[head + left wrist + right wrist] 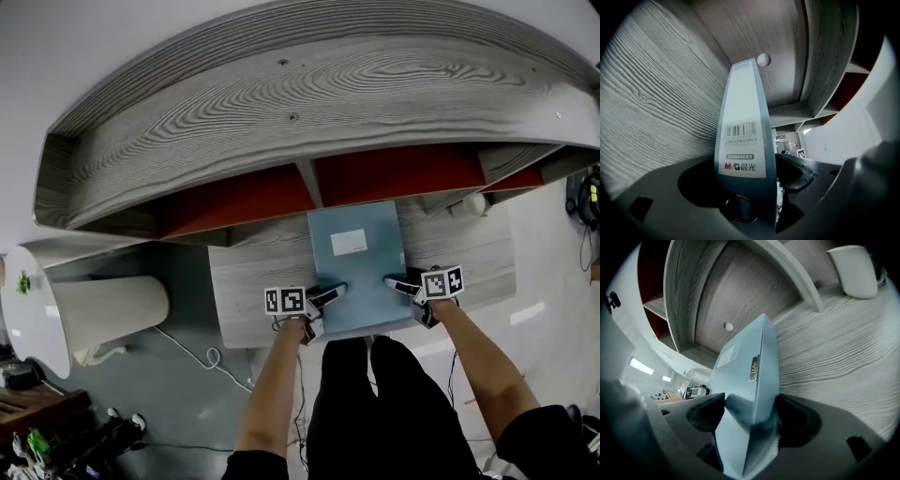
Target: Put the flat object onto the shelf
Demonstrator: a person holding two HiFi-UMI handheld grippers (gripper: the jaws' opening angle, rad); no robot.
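Observation:
A flat pale-blue file box point(361, 262) with a white label lies on the grey wood shelf board point(253, 272), its far end under the upper shelf. My left gripper point(328, 296) is shut on its near left corner, and my right gripper point(401, 285) is shut on its near right corner. In the left gripper view the box's spine point(743, 126) with a barcode label stands between the jaws. In the right gripper view the box point(745, 380) is pinched edge-on between both pads.
The shelf unit has a curved wood top point(309, 103), red back panels point(234, 202) and a vertical divider point(309, 184). A white cup point(473, 203) stands on the shelf at right. A white round table point(28, 309) and cables point(202, 361) are at left on the floor.

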